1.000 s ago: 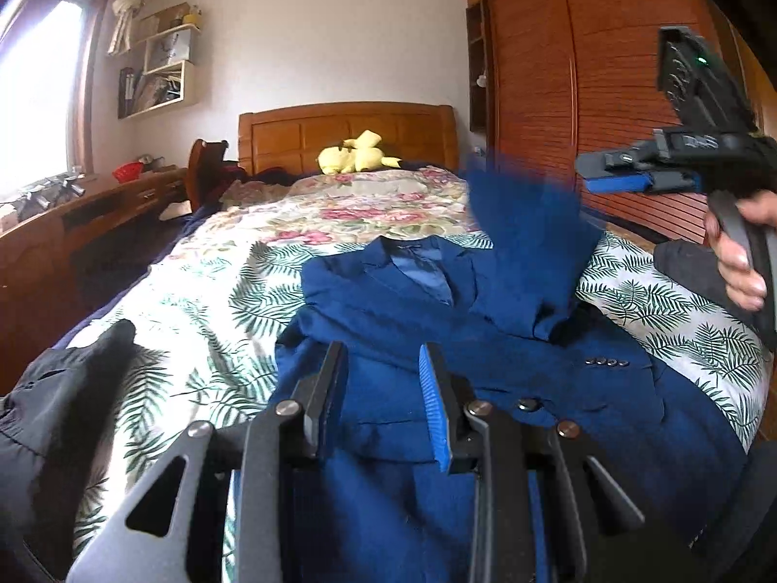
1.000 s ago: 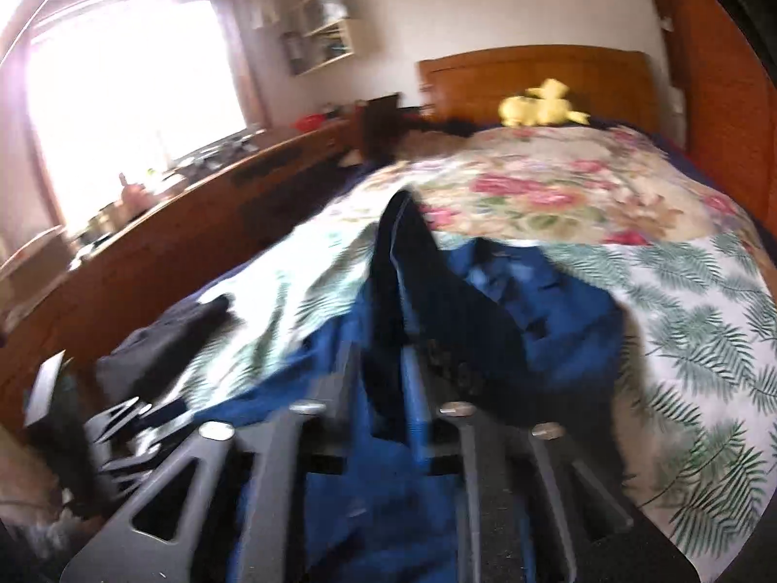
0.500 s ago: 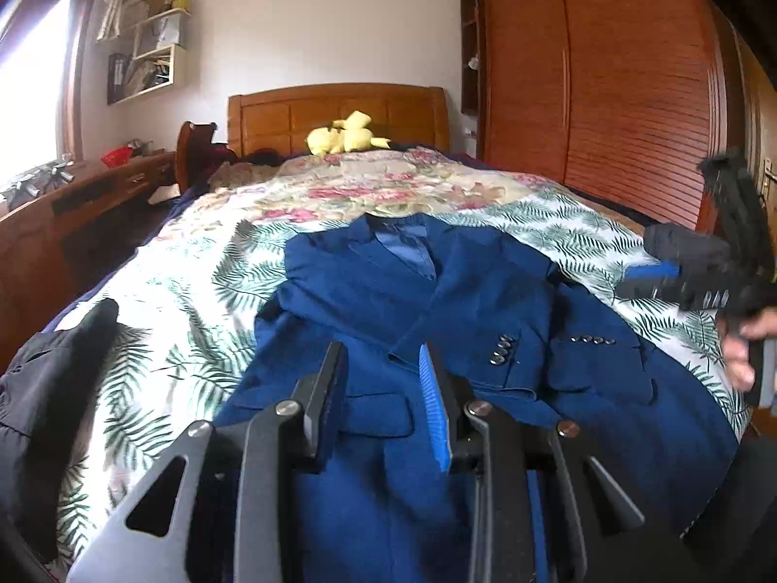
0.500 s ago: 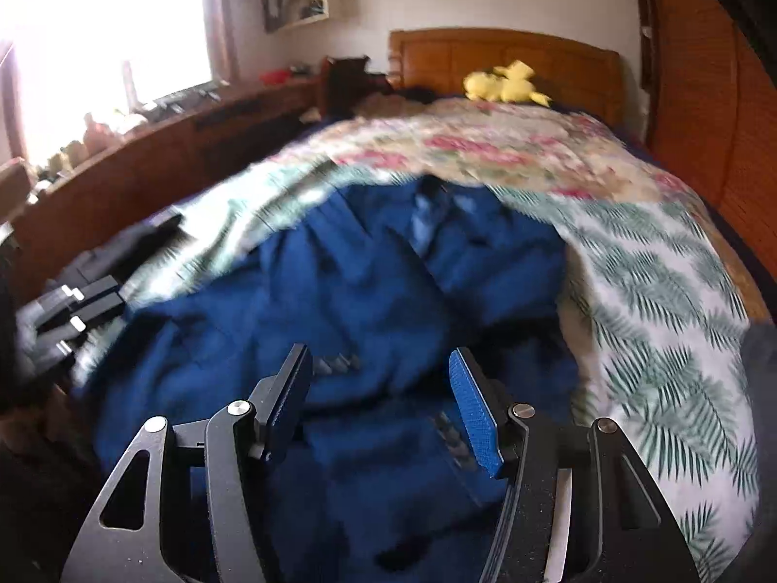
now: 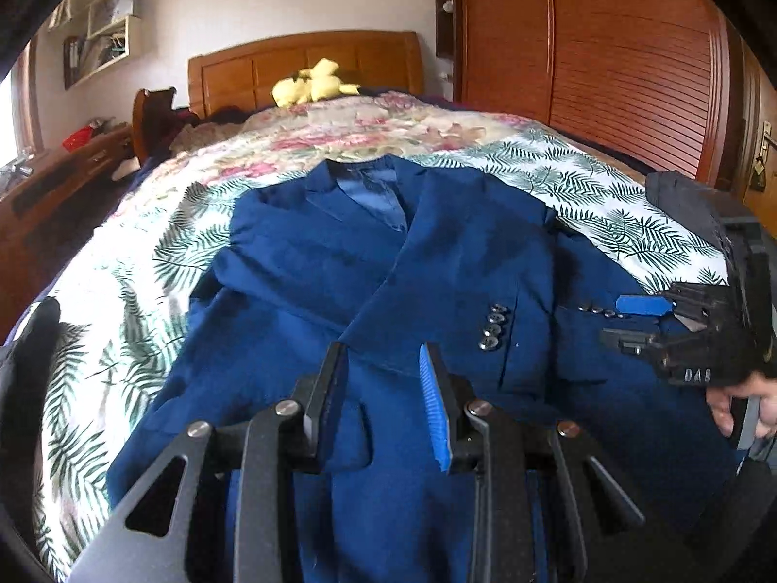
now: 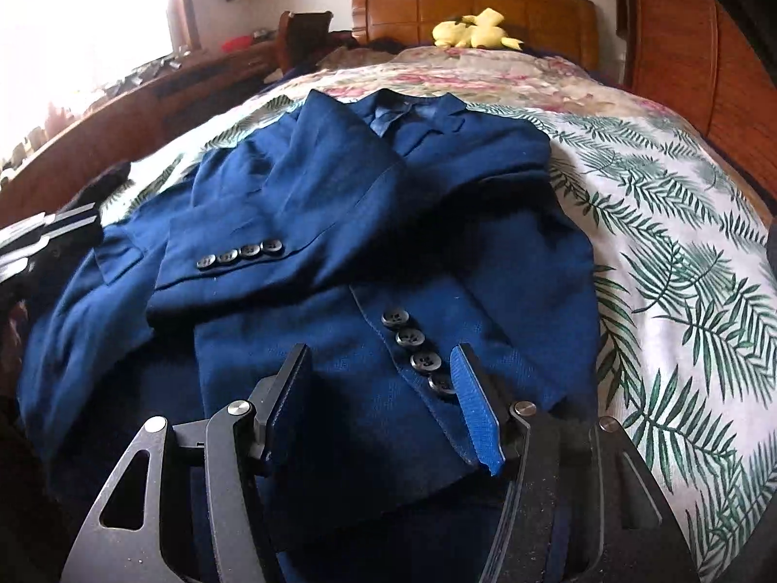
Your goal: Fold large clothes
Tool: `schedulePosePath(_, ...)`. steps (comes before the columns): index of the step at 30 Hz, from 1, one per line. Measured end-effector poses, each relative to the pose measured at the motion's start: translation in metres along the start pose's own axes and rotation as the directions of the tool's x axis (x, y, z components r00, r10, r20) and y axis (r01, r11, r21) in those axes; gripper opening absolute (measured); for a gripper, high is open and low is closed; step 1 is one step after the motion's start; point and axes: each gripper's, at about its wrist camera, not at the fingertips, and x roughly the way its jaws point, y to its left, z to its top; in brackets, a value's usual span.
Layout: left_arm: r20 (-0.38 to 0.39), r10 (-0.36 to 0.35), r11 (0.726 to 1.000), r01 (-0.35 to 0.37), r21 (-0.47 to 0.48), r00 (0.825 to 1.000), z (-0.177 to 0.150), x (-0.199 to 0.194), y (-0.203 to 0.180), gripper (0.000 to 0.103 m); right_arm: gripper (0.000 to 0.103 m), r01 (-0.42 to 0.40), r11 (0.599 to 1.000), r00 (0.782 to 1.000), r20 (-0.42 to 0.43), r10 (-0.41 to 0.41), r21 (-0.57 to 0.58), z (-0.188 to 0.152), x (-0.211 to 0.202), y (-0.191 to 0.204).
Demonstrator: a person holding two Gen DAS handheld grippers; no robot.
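jacket: i see the blue jacket [image 6: 340, 223] lying face up on the bed [image 6: 680, 252], collar toward the headboard at 12 o'clock, hem toward me at 6.
done: both sleeves look folded in across the chest; one cuff [image 6: 238, 255] with its button row lies at about 9 o'clock of centre, the other cuff [image 5: 602, 312] at 3 o'clock in the left view.
left: i judge the body is not yet folded; hem to collar seems the remaining fold.
left gripper: my left gripper [image 5: 383, 398] hangs tilted down over the lower front, jaws a narrow gap apart, nothing between them.
right gripper: my right gripper [image 6: 383, 403] points down at the near cuff, jaws just opened wide, pads clear of the cloth, buttons showing between them.
hand: a hand [image 5: 743, 403] grips the right handle at 3 o'clock.
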Motion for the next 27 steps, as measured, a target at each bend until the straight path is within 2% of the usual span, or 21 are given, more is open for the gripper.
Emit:
schedulePosePath(5, -0.081, 0.039, 0.998, -0.035, 0.046, 0.996, 0.015, 0.030, -0.001, 0.028, 0.061, 0.019, 0.999, 1.000, 0.002, -0.019, -0.026, 0.000, 0.001, 0.005)
schedulePosePath(9, -0.153, 0.056, 0.998, -0.049, 0.046, 0.987, 0.020, 0.054, 0.004, 0.028, 0.061, 0.011, 1.000, 1.000, -0.004, -0.011, -0.021, 0.000, 0.003, 0.003)
schedulePosePath(14, -0.241, 0.034, 0.999, -0.031, 0.018, 0.970, 0.018, 0.078, 0.012, 0.028, 0.061, 0.005, 1.000, 1.000, -0.004, -0.005, -0.024, 0.000, 0.003, 0.003)
schedulePosePath(20, -0.268, 0.004, 1.000, -0.007, -0.013, 0.963, 0.015, 0.088, 0.015, 0.029, 0.061, -0.004, 1.000, 1.000, -0.002, 0.004, -0.024, 0.000, 0.002, 0.003)
schedulePosePath(27, -0.262, 0.014, 1.000, -0.019, -0.018, 0.965, 0.016, 0.090, 0.016, 0.029, 0.061, -0.031, 0.999, 1.000, -0.004, 0.031, -0.007, 0.000, 0.003, 0.000)
